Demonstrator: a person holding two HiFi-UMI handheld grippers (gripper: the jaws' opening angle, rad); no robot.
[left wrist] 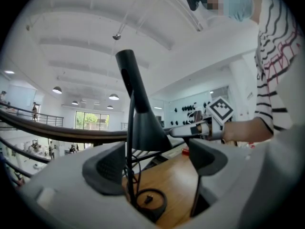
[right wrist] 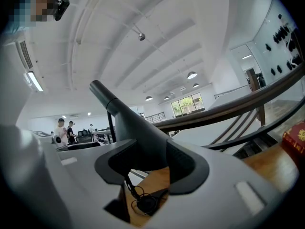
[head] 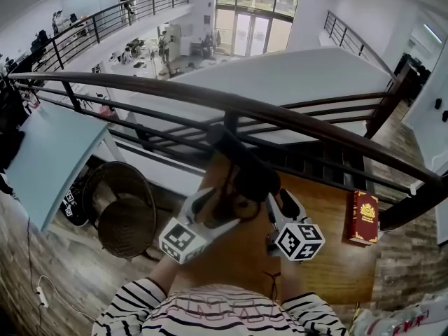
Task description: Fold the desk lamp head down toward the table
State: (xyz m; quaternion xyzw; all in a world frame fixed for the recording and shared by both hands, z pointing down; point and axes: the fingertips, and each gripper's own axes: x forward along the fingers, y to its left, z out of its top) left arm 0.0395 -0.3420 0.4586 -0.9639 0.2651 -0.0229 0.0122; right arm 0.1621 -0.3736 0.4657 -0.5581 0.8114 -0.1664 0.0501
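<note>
Right claw (right wrist: 148, 168) is shown pinched on the desk lamp head (right wrist: 136, 132) held between its pads, presumably so that it can be tipped toward the bench (left wrist: 178, 187) below, while the spread left claw (left wrist: 157, 168) is set astride the lamp stem (left wrist: 129, 147), likely to steady it.

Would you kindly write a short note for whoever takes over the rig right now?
Left gripper: open, jaws astride the thin stem.
Right gripper: jaws either side of the lamp head; whether the pads press it, I cannot tell.
Lamp stands on the wooden table by the railing, head not yet folded.
Left to do: grip the head and fold it down toward the table.
</note>
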